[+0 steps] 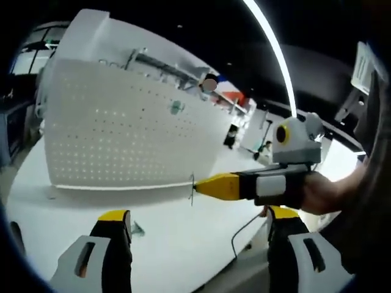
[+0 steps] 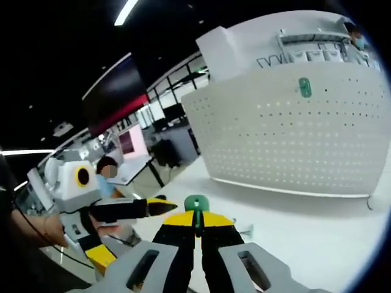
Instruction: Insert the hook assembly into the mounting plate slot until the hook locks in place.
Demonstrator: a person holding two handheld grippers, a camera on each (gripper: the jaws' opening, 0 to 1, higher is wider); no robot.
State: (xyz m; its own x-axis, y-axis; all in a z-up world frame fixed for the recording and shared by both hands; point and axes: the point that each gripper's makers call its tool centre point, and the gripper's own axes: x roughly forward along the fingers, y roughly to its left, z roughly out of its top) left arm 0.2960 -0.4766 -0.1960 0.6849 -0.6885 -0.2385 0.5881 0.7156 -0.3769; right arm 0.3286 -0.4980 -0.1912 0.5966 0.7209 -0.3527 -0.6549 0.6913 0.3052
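White pegboard (image 2: 293, 134) backs the right gripper (image 2: 197, 221) clenching a green hook (image 2: 196, 204); left gripper (image 1: 195, 220) fingers released.

One white pegboard plate (image 1: 128, 131) standing on one white counter (image 1: 177, 238). One small green hook part (image 2: 304, 88) already on the plate. One more green hook piece (image 2: 197, 204), pinched between the closed jaws of the right gripper (image 2: 197, 227). One thin wire hook (image 1: 192, 190) at the tip of that gripper. Two grippers in total, the left gripper (image 1: 198, 221) with jaws wide apart.
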